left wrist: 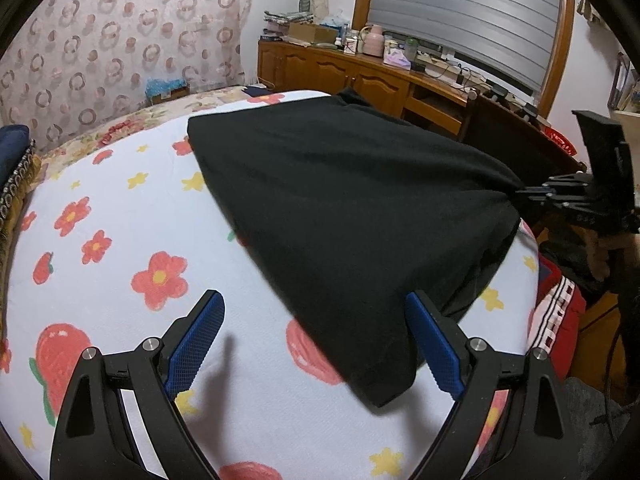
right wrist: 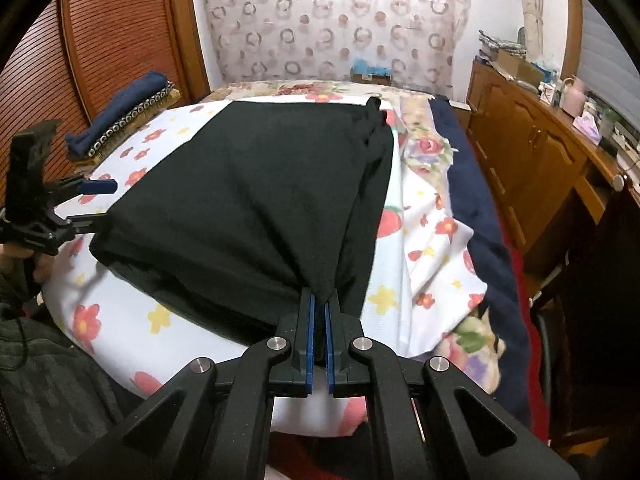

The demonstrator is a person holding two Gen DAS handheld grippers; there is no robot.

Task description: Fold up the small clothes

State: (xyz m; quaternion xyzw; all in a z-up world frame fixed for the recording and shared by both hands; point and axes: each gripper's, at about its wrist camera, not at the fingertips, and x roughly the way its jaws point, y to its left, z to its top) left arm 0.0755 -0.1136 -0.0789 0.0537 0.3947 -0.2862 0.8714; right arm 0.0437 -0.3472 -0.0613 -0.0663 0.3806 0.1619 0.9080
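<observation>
A black garment [left wrist: 344, 208] lies spread on a white flowered sheet [left wrist: 120, 240]. My left gripper [left wrist: 316, 312] is open, its blue pads either side of the garment's near corner, a little above it. My right gripper [right wrist: 319, 304] is shut on the garment's [right wrist: 260, 184] near corner, and the cloth runs taut up from the sheet into it. The right gripper also shows at the right of the left wrist view [left wrist: 524, 194]. The left gripper shows at the left of the right wrist view [right wrist: 100, 200], open, at the garment's left edge.
A wooden sideboard [left wrist: 360, 76] with clutter stands beyond the bed. Folded dark cloth [right wrist: 132, 120] lies by a wooden slatted door. A navy blanket [right wrist: 480, 208] and a red cloth [left wrist: 556, 312] hang at the bed's right side. A patterned curtain [right wrist: 340, 20] hangs behind.
</observation>
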